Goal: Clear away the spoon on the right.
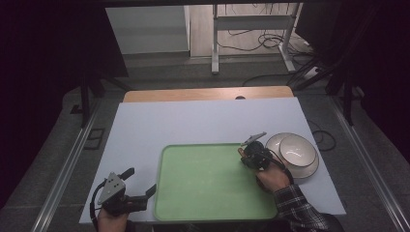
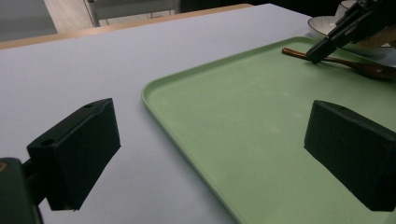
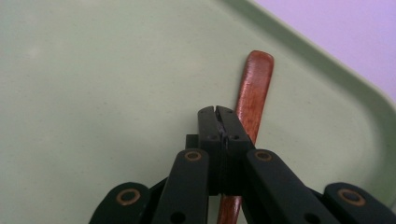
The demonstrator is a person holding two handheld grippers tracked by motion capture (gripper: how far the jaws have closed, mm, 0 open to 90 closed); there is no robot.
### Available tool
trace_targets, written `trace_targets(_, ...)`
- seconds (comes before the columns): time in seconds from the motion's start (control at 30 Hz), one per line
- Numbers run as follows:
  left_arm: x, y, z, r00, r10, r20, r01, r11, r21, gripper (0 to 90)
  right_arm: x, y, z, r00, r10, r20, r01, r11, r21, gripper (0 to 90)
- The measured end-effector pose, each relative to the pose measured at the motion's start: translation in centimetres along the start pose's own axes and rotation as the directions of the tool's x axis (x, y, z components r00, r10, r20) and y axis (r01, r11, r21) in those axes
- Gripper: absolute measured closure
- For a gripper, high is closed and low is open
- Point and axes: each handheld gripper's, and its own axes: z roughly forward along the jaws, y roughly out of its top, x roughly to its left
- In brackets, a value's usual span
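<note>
A brown wooden spoon point(image 3: 254, 88) lies on the green tray point(image 1: 208, 186), near its far right corner. My right gripper point(image 3: 218, 113) is shut, its jaws pressed together with nothing between them. The tip points down over the spoon's handle point(image 2: 299, 52), and the handle passes under the jaws. From the high view the right gripper point(image 1: 242, 152) is at the tray's right edge, beside the bowl. My left gripper point(image 1: 141, 180) stands open over the white table, just left of the tray's near left corner, with nothing between its jaws point(image 2: 215, 149).
A white bowl point(image 1: 297, 149) sits on a plate point(image 1: 311, 169) on the table, just right of the tray. The white tabletop point(image 1: 203, 121) stretches beyond the tray to a wooden strip point(image 1: 208, 93) at the far edge. A metal stand point(image 1: 251, 29) and cables are on the floor behind.
</note>
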Motion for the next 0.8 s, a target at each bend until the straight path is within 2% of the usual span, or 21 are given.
trace_targets(0.43, 0.0, 0.0, 0.0, 1.0000, 0.001, -0.001, -0.001, 1.0000, 0.001, 3.4, -1.6, -0.8, -0.5, 0.9966, 0.061, 0.055, -0.062, 0.998, 0.014, 89.9)
trace_targets(0.67, -0.1, 0.0, 0.0, 1.0000, 0.002, -0.001, -0.002, 1.0000, 0.001, 3.4, -2.0, -1.1, -0.8, 0.9933, 0.079, 0.085, -0.081, 0.996, 0.024, 89.9)
trace_targets(0.8, 0.0, 0.0, 0.0, 1.0000, 0.002, -0.001, -0.002, 1.0000, 0.001, 3.4, -2.2, -1.3, -0.9, 0.9938, 0.083, 0.073, -0.084, 0.996, 0.013, 89.9)
